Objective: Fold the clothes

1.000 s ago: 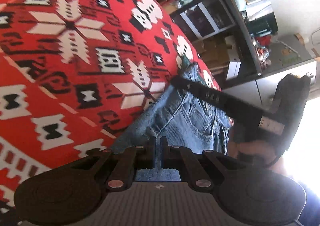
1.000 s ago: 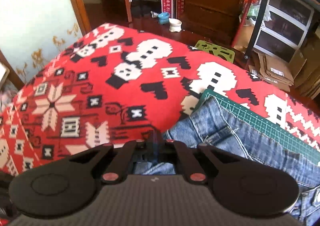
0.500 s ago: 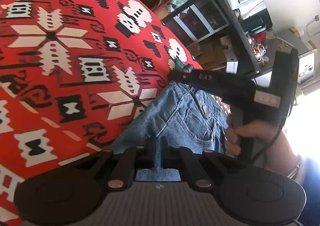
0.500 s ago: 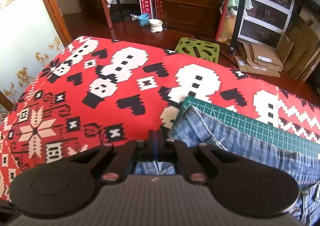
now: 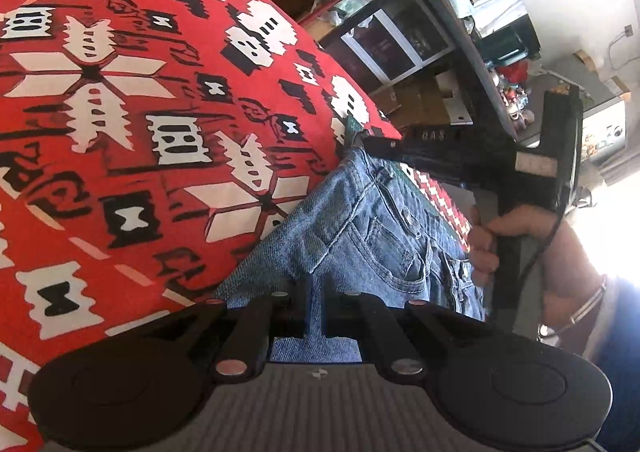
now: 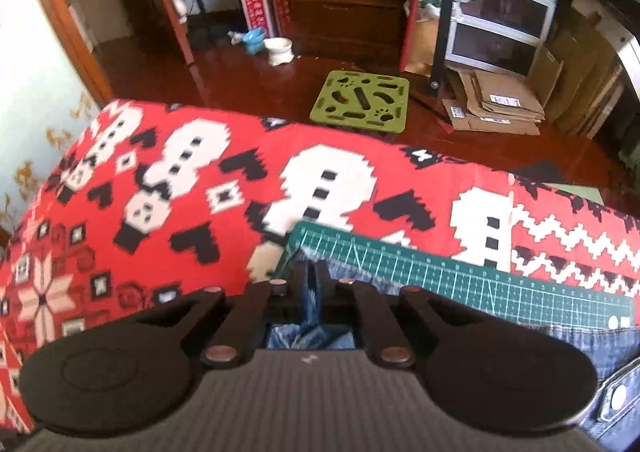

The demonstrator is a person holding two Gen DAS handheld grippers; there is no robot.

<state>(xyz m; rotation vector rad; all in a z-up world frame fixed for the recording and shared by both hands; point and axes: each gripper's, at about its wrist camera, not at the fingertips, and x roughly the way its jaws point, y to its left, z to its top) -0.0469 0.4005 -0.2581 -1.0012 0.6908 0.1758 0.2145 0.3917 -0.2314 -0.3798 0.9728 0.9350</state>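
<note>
We hold the jeans (image 5: 372, 236) clamped in both claws, left (image 5: 316, 308) and right (image 6: 312, 292), lifted at lower centre; the fold is unfinished.

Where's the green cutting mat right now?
In the right wrist view the green cutting mat lies on the red patterned blanket, just ahead of the right gripper, partly under the jeans.

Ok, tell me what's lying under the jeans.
A green cutting mat lies under the jeans, its gridded edge sticking out beyond the denim. Under the mat lies the red patterned blanket. How far the mat runs beneath the jeans is covered.
</note>
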